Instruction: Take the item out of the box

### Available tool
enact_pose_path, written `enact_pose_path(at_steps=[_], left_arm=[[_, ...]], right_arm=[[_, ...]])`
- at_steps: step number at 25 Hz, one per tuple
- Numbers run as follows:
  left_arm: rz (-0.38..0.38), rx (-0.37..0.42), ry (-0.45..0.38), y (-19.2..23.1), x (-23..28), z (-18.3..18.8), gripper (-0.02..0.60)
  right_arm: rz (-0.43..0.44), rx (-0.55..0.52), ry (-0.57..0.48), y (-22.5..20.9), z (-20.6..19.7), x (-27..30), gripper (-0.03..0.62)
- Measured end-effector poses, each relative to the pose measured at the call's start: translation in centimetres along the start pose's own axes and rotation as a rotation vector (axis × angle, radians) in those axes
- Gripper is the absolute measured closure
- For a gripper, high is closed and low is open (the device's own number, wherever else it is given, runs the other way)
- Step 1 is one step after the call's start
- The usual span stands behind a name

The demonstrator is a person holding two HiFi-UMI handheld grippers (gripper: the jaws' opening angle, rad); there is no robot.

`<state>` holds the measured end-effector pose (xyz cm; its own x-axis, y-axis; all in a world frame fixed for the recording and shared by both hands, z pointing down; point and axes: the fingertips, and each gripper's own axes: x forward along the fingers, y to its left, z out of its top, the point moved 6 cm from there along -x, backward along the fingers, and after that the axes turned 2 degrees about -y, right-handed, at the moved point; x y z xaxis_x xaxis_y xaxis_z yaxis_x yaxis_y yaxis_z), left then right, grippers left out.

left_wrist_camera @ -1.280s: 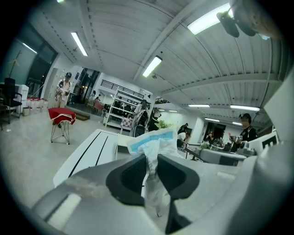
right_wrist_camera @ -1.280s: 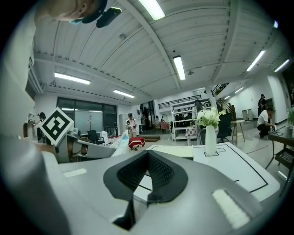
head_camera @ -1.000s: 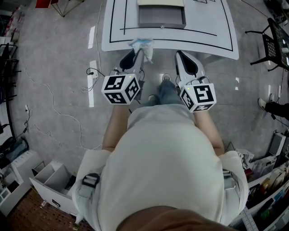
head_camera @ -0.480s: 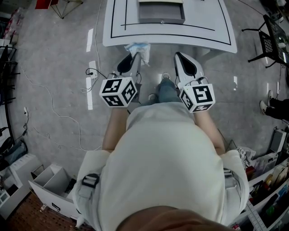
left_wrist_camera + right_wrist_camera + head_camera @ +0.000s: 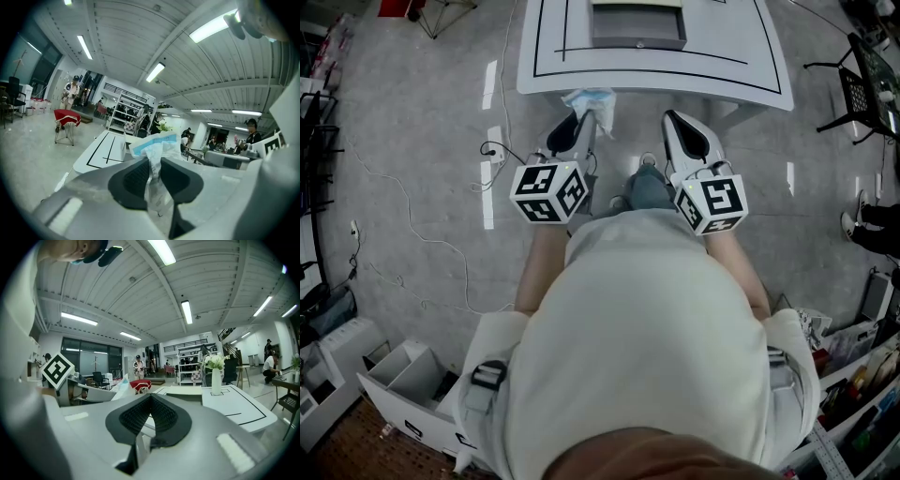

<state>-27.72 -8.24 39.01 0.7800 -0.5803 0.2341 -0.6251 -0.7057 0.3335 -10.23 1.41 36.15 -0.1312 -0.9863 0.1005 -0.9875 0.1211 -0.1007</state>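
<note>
My left gripper (image 5: 584,120) is shut on a crumpled white and blue plastic packet (image 5: 591,101), held in the air just off the near edge of the white table (image 5: 750,66). In the left gripper view the packet (image 5: 153,151) sticks up between the black pads (image 5: 136,178). My right gripper (image 5: 680,127) is shut with nothing in it, level with the left one; its pads (image 5: 164,416) meet. The grey box (image 5: 637,26) sits at the table's far middle, its inside hidden from the head view.
Black lines mark the tabletop. A white vase with flowers (image 5: 216,376) stands on the table in the right gripper view. A black chair (image 5: 867,89) is at the right, white storage boxes (image 5: 403,375) on the floor at lower left, cables (image 5: 412,225) across the grey floor.
Both grippers and the packet have barely shifted. The view has drifted slightly, so the table and box sit a little higher in the picture.
</note>
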Motion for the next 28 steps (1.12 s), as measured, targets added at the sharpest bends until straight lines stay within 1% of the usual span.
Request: enact_pose_path(at_steps=[8,19,28], left_arm=[[0.017,-0.011,0.003,-0.1,0.8,-0.1,0.502],[0.011,0.002,0.004,-0.6,1.8,0.2,0.502],[0.008,0.010,0.006,-0.7,2.1,0.4,0.502]], right_arm=[[0.009,0.000,-0.001,-0.9,0.1,0.2,0.595],[-0.005,0.013,0.011,-2.0,0.0,0.5,0.597],[-0.007,0.023,0.006,-2.0,0.0,0.6,0.597]])
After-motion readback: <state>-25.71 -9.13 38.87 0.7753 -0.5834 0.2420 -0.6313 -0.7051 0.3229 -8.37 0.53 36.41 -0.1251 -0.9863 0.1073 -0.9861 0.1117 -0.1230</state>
